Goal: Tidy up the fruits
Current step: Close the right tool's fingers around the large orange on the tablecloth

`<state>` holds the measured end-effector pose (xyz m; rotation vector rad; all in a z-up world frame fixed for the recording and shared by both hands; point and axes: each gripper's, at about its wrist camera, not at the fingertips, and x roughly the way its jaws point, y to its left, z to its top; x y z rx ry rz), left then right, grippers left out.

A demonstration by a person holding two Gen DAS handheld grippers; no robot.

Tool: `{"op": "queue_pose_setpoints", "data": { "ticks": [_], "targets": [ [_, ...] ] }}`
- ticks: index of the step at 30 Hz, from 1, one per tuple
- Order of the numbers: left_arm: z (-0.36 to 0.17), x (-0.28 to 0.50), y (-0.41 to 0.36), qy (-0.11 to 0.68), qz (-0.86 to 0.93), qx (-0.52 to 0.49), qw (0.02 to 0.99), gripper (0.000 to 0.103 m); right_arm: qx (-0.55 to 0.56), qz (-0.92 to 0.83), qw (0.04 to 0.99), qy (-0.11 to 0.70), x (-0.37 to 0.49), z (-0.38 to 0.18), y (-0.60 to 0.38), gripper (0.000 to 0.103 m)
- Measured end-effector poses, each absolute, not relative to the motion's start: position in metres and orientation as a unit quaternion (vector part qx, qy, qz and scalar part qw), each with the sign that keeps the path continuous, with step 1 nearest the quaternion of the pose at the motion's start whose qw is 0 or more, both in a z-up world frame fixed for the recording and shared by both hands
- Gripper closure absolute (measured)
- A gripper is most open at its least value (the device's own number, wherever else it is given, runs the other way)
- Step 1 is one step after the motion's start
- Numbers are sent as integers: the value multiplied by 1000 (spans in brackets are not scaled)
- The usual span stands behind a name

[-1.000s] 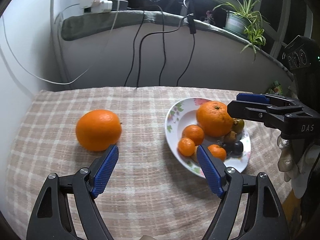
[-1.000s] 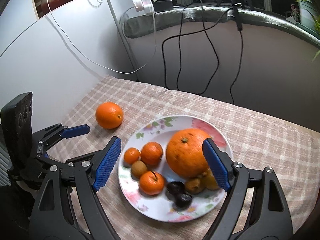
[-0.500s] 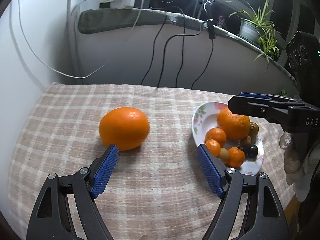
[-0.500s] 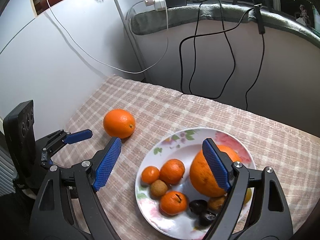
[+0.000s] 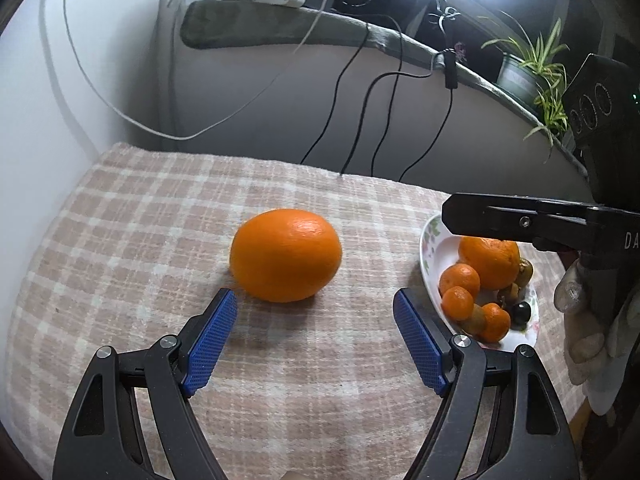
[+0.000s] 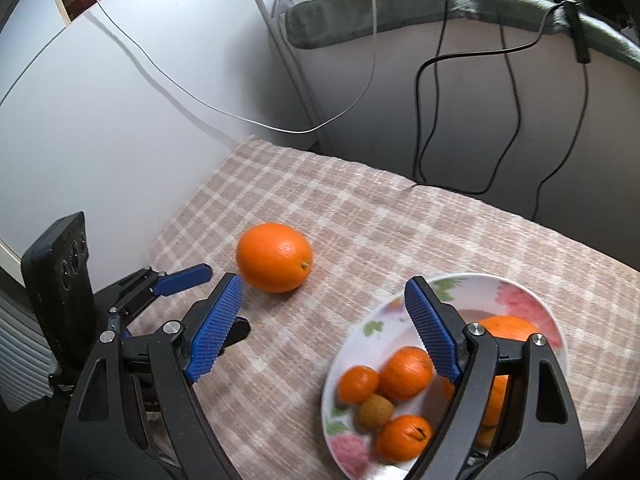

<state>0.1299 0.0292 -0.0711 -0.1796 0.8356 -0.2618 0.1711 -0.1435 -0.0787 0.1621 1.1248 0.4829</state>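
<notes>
Left wrist view first: compared with 1 second back, the big loose orange (image 5: 286,255) has slid from off to the left to almost dead centre ahead of the left gripper (image 5: 316,340), and it looks bigger, so that hand has swung over and closed in on it. The plate (image 5: 430,240) of fruit has drifted out to the right edge of this view. Reads to me like lining up for a grab, so the orange can join the rest on the plate.

Both grippers are spread wide with nothing between the pads. The right gripper (image 6: 324,328) hovers over the near-left part of the plate (image 6: 536,300), empty.

The orange sits alone on the checked cloth (image 5: 140,216), well apart from the plate, just beyond the left fingertips, not touching them. It's a bit egg-shaped: long axis runs roughly left-right across the left view, and in the right wrist view its stem nub (image 6: 305,265) points toward the plate side
</notes>
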Motion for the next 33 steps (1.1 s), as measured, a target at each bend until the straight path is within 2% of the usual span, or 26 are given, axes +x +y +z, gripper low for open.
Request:
{"op": "queue_pose_setpoints", "data": {
  "ticks": [11,33],
  "targets": [
    [-86,141,55,413,-130,-151,889,22,112,246,787,554,190,-97,-123,17],
    [-96,156,58,421,-137,-172,880,22,123,267,756,584,209,-123,-88,17]
  ]
}}
